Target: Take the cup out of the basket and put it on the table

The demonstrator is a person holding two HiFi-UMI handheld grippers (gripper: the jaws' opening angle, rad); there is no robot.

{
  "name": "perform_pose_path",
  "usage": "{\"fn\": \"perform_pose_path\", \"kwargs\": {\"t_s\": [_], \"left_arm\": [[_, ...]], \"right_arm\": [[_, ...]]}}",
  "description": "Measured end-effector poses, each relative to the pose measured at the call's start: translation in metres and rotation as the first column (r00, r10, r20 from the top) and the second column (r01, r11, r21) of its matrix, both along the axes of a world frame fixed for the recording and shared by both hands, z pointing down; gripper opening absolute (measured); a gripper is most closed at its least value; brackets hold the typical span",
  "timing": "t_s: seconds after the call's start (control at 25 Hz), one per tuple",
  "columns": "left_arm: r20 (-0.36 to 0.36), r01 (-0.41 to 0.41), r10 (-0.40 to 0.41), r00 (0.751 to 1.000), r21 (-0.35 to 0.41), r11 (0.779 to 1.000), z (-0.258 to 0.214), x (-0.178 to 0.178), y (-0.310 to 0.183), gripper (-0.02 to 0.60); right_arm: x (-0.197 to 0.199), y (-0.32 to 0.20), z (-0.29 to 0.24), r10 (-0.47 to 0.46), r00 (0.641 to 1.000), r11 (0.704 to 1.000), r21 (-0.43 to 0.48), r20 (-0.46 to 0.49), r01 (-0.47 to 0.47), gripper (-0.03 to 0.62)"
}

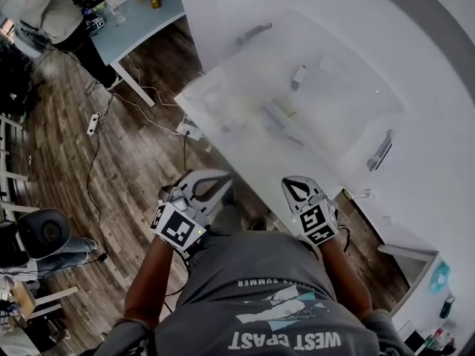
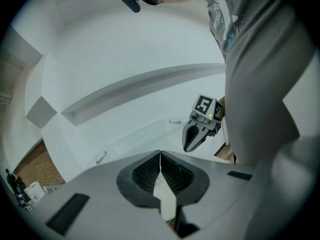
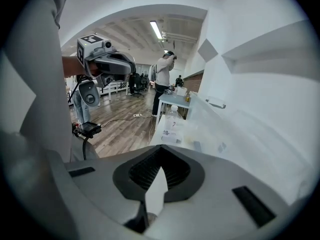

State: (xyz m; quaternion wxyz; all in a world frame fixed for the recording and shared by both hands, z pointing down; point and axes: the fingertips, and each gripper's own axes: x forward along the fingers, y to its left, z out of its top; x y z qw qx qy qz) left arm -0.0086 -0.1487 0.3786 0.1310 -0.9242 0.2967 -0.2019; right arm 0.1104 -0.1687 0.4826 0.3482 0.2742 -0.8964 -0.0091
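The cup cannot be picked out in the glare over the white tabletop (image 1: 223, 117) ahead of both grippers, where only faint shapes show. The left gripper (image 1: 223, 180) and right gripper (image 1: 292, 184) are each closed on nothing, held apart by the tabletop's near edge, with open wooden floor (image 1: 141, 162) left of the left gripper. Behind them, the shirt (image 1: 274, 302) reads "WEST COAST" and "SUMMER".

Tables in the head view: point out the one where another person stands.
The pale blue table at upper left, with a person in a light top beside it. The white table straight ahead has nobody else at it.
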Motion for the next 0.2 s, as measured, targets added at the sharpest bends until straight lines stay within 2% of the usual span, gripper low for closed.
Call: {"fn": "perform_pose_path", "kwargs": {"t_s": [0.2], "left_arm": [[0.007,-0.011,0.011,1.0,-0.023,1.0,0.001,0.025,0.03,0.015]], "right_arm": [[0.032,0.032,-0.004,0.026,0.999,1.0,-0.014,0.024,-0.025,0.013]]}}
